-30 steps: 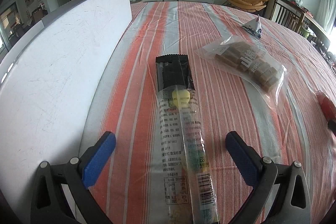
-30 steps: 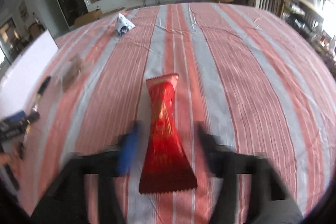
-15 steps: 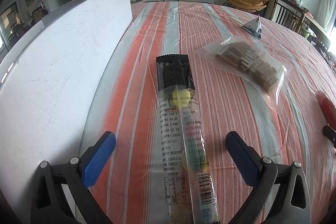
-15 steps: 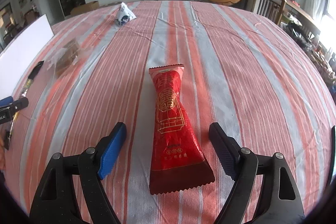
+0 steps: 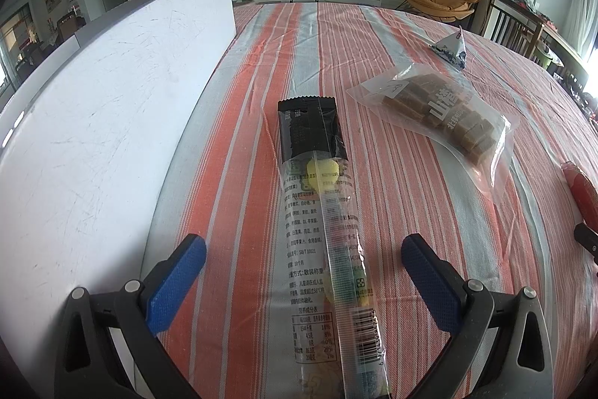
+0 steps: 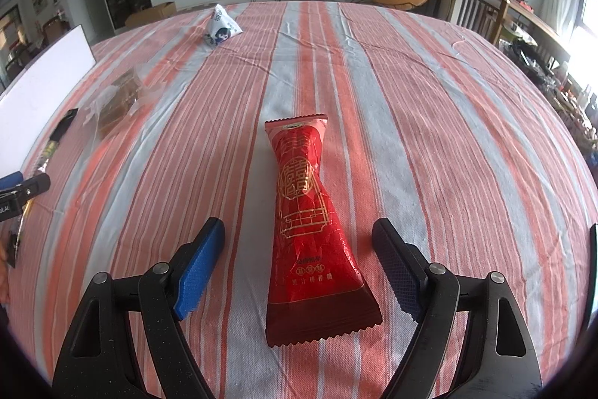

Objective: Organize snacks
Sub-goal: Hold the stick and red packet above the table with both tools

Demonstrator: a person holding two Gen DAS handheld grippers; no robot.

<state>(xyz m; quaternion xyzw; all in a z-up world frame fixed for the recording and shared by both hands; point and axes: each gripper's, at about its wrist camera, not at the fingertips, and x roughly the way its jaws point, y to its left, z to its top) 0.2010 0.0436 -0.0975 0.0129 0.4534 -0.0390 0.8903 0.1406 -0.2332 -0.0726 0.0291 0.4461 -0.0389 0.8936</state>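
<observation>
A long stick snack packet, black at the far end and clear at the near end, lies flat on the striped tablecloth. My left gripper stands open astride its near half, with neither blue pad touching it. A red foil snack packet lies lengthwise between the fingers of my right gripper, which is open with clear gaps on both sides. The red packet also shows at the right edge of the left wrist view.
A clear bag of brown cubes and a small triangular packet lie further back on the table. A tall white board stands along the left side. Chairs and a TV cabinet are beyond the table's far edge.
The right wrist view has gone from blurred to sharp, and the right jaws stand wider around the red packet. The left gripper and the stick packet have not moved.
</observation>
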